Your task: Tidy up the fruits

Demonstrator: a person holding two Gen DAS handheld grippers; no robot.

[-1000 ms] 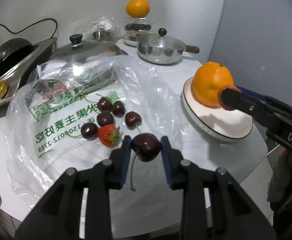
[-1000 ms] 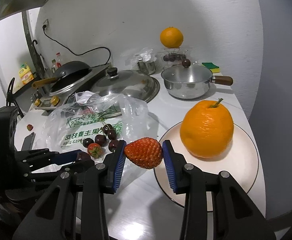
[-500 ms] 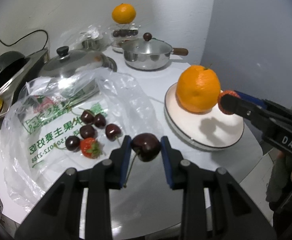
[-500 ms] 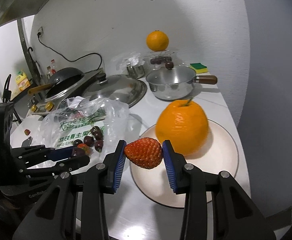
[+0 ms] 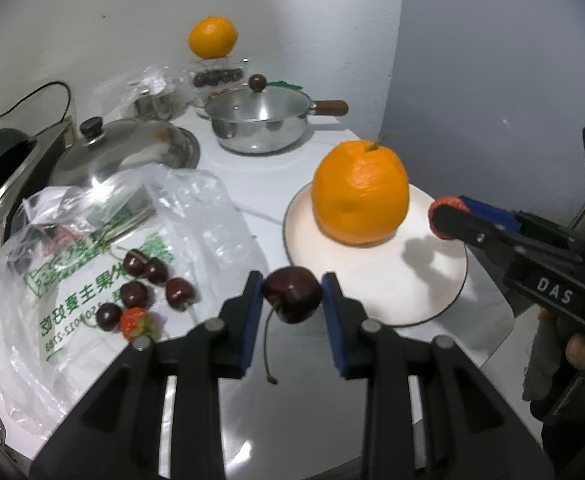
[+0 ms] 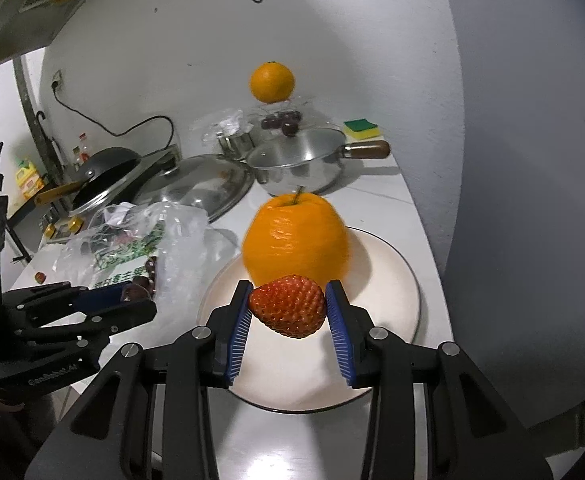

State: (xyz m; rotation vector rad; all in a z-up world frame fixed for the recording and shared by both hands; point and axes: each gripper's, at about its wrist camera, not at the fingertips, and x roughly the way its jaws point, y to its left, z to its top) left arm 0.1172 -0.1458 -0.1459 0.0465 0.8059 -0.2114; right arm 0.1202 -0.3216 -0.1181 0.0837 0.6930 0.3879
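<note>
Left wrist view: your left gripper is clamped on a dark cherry, blue pads pressing both sides, stem hanging down. It hovers over the white counter, between the plastic bag on the left and the plate on the right. A big orange sits on the far part of the plate. On the bag lie five loose cherries and one small strawberry, close together. Your right gripper comes in from the right over the plate's right rim, pinching something red. Far back: a lidded saucepan, a glass lid, a second orange atop a clear container.

Right wrist view: your right gripper holds a strawberry between its pads, held narrow around the fruit. It hangs above the near half of the plate, just in front of the big orange. Your left gripper shows at the left, near the bag, short of the plate's left rim.
</note>
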